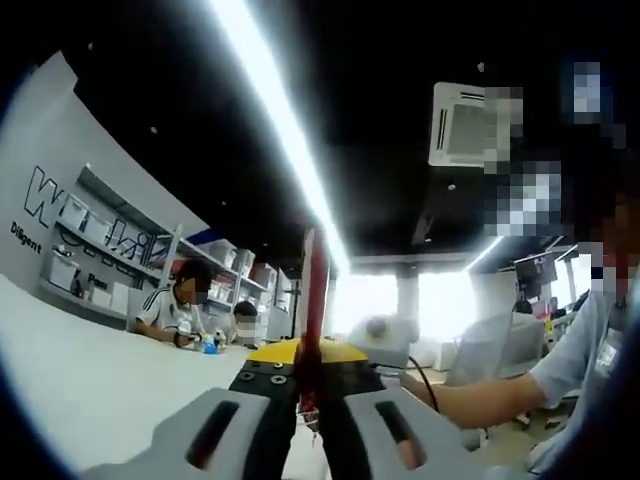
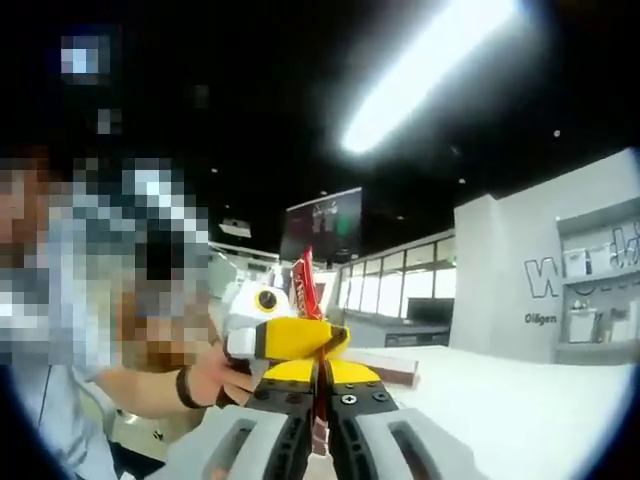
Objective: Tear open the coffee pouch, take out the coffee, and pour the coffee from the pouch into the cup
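Fingers of left gripper (image 1: 308, 415) and right gripper (image 2: 320, 425) are both clamped on the red coffee pouch (image 1: 312, 300), held edge-on above the white counter (image 1: 70, 380)

Grey wall (image 1: 60, 160) at 9 o'clock, left gripper view: big "W…", small "Diligent" below. Red pouch (image 2: 305, 283) print unreadable.

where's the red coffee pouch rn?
The thin red coffee pouch is held up off the white table, pinched edge-on between both grippers: the left gripper in its own view, the right gripper in its.
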